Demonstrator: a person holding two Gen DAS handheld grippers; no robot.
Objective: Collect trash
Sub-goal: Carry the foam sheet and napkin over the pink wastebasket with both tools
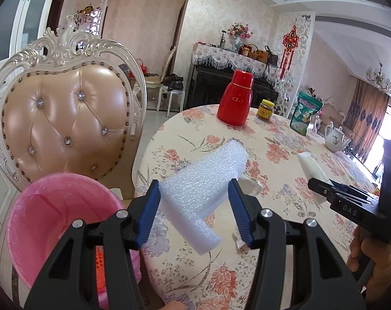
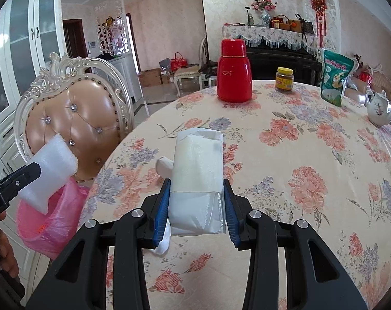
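Observation:
My left gripper [image 1: 194,184] is shut on a white foam block [image 1: 203,180], held above the table's left edge, beside the pink-lined trash bin [image 1: 51,206]. In the right wrist view the same foam block [image 2: 51,165] hangs over the bin [image 2: 48,222]. My right gripper [image 2: 196,182] is shut on a white plastic-wrapped packet [image 2: 198,170], lifted over the floral table [image 2: 298,155]. From the left wrist view that right gripper [image 1: 318,184] shows at the right with the packet [image 1: 307,162]. Crumpled white paper [image 2: 164,166] lies on the cloth behind the packet.
An ornate padded chair [image 1: 66,118] stands behind the bin. On the far side of the table are a red flask [image 2: 234,75], a yellow-lidded jar [image 2: 284,80], a green bag [image 2: 335,80] and a white teapot [image 2: 378,111]. More paper scraps [image 1: 252,186] lie near my left fingers.

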